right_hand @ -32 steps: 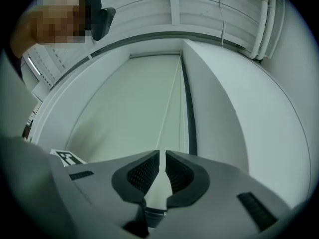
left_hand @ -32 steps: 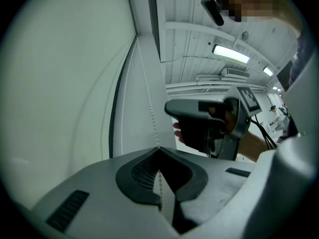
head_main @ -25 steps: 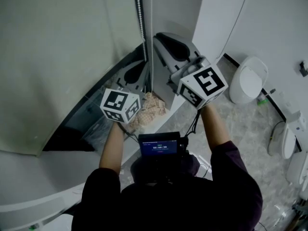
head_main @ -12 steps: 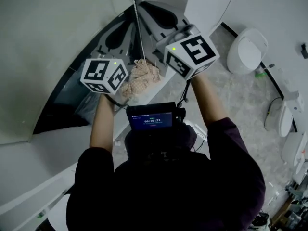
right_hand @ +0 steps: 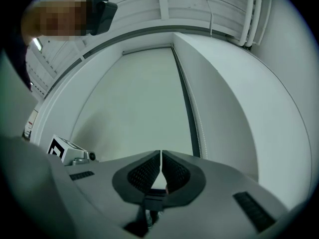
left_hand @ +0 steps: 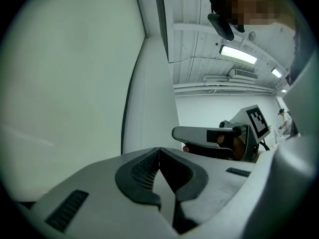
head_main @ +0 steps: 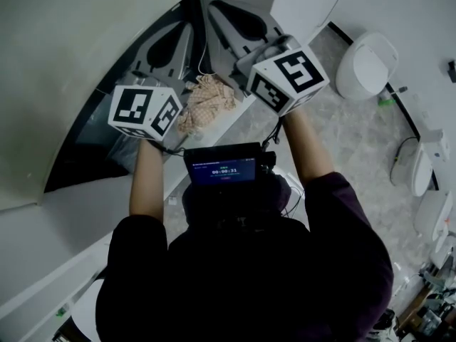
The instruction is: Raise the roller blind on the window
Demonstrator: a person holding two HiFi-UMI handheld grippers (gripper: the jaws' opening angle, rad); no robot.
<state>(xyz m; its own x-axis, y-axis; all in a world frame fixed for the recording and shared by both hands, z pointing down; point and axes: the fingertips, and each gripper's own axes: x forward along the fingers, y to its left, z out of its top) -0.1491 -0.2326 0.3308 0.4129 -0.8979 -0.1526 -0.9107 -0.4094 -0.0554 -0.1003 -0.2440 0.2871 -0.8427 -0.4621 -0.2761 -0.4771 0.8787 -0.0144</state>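
The pale roller blind [right_hand: 144, 98] covers the window and fills the left of the head view [head_main: 71, 48]. Its white bead chain [right_hand: 198, 126] runs down the right side of the frame, and its loop hangs between the two grippers [head_main: 202, 61]. My right gripper [right_hand: 160, 156] is raised in front of the blind with its pads pressed together on a thin pale strand. A short beaded length shows under the pads. In the head view the right gripper [head_main: 214, 6] reaches to the chain. My left gripper [left_hand: 159, 151] is shut, nothing showing between its pads, just left of the chain [head_main: 187, 28].
A crumpled patterned cloth [head_main: 206, 98] lies on the window sill below the grippers. White sanitary fixtures [head_main: 367, 63] stand on the tiled floor to the right. A small screen [head_main: 222, 169] sits on the person's chest. A ceiling light [left_hand: 238, 55] glows overhead.
The right gripper has come down a little with its jaws kept shut. The left gripper has hardly moved. The head view has shifted, so both cubes sit higher in it.
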